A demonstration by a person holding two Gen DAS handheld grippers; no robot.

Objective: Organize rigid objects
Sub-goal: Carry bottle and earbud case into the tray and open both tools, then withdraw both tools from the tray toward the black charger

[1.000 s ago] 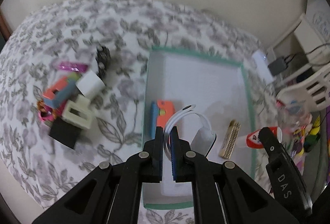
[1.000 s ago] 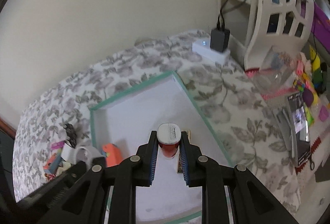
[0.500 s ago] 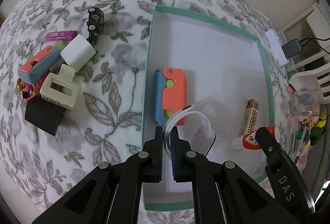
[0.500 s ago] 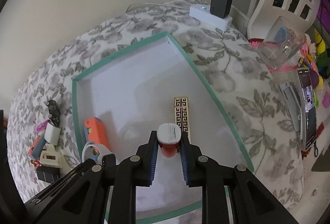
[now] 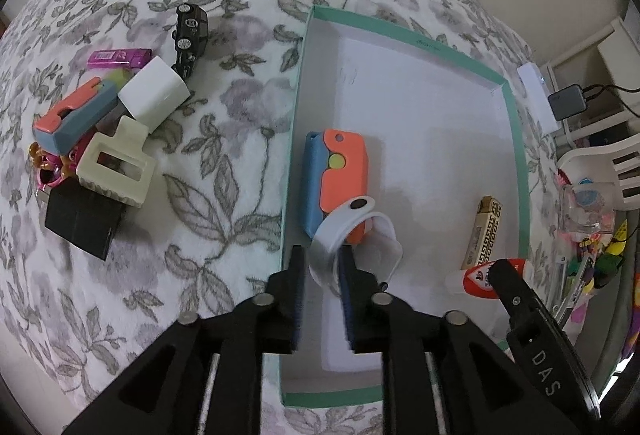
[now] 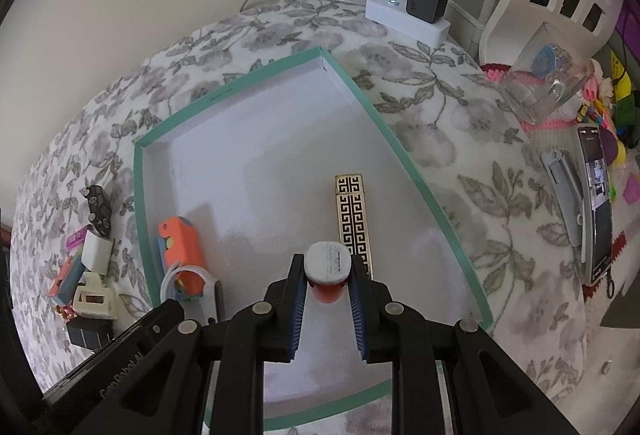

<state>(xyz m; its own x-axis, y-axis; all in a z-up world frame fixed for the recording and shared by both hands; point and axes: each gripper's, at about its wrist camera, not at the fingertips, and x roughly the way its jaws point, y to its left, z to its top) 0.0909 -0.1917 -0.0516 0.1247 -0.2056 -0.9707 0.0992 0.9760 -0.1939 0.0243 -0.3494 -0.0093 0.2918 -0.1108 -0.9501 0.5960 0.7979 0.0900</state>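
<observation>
Over the green-rimmed box (image 6: 416, 171), the right gripper (image 6: 328, 277) was clamped on a small red-and-white bottle (image 6: 328, 267): light, stiff, probably slick, best pinched across its body. The left gripper (image 5: 322, 277), jaws parted, loosely straddled a white strap loop (image 5: 352, 231) without pinching it.

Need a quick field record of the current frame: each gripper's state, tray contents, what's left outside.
left gripper: open around white looped strap
right gripper: shut on white-capped red glue bottle
teal-rimmed white tray: orange-and-blue case, gold patterned lighter
outside tray: black toy car, white cube, cream clip, black box
</observation>
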